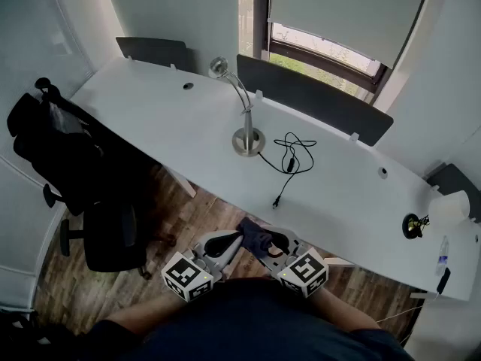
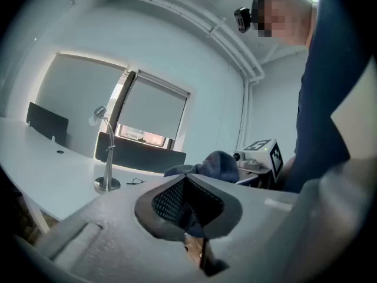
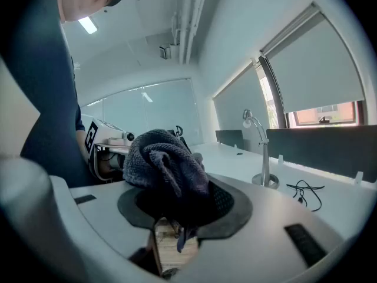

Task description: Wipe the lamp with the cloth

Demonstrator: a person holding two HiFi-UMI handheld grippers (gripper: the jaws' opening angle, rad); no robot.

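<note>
- Head view: a white curved bench (image 1: 150, 111) runs across the frame with a window (image 1: 323, 51) behind it
- The lamp (image 1: 247, 138) stands upright on its round base near the middle of the bench, closer to the far edge, its thin neck curving up and left to a small head
- A black cable (image 1: 290, 159) lies in loose loops just right of the lamp base and trails towards the near edge
- Dark panels (image 1: 316, 96) stand along the far edge of the bench
- A black chair (image 1: 105, 235) with a dark jacket (image 1: 60, 153) draped over it sits on the wooden floor (image 1: 203, 215) off the bench's left end
- The left gripper (image 1: 229, 243) and right gripper (image 1: 269, 245) are held close together against the person's body, off the near edge of the bench and well apart from the lamp
- The dark blue cloth (image 1: 252, 235) bunches up at the tips of the two grippers
- Left gripper view: the jaws are closed tip to tip with nothing between them; the cloth shows just beyond them, the lamp far off to the left
- Right gripper view: the jaws are clamped on the cloth, which stands up above them in a crumpled wad with a small corner hanging below; the lamp and cable lie on the bench to the right
</note>
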